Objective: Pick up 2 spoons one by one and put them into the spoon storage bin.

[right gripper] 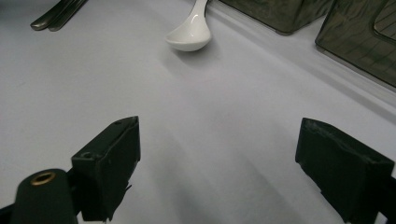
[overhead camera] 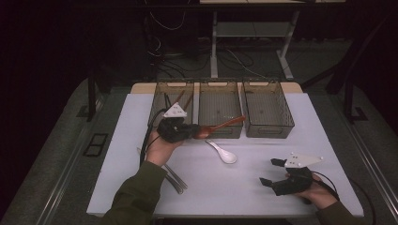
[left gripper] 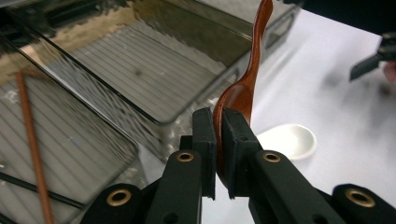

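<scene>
Wooden spoon [overhead camera: 217, 127] clamped by bowl in left tongs [overhead camera: 191, 131], handle seemingly toward middle bin [overhead camera: 219, 114], right tongs [overhead camera: 273, 171] wide open.

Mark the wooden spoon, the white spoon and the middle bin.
wooden spoon [left gripper: 243, 93], left gripper view, bowl above the jaws.
white spoon [overhead camera: 227, 157], high view, bowl.
middle bin [overhead camera: 219, 134], high view, near wall.

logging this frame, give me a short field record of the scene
left gripper: shut on wooden spoon, gripped at its bowl, held in front of the middle bin
right gripper: open, holding nothing, above the table
white spoon: lying on the table
left bin: holds brown sticks
right bin: looks empty
metal cutlery: on the table by the left forearm
</scene>
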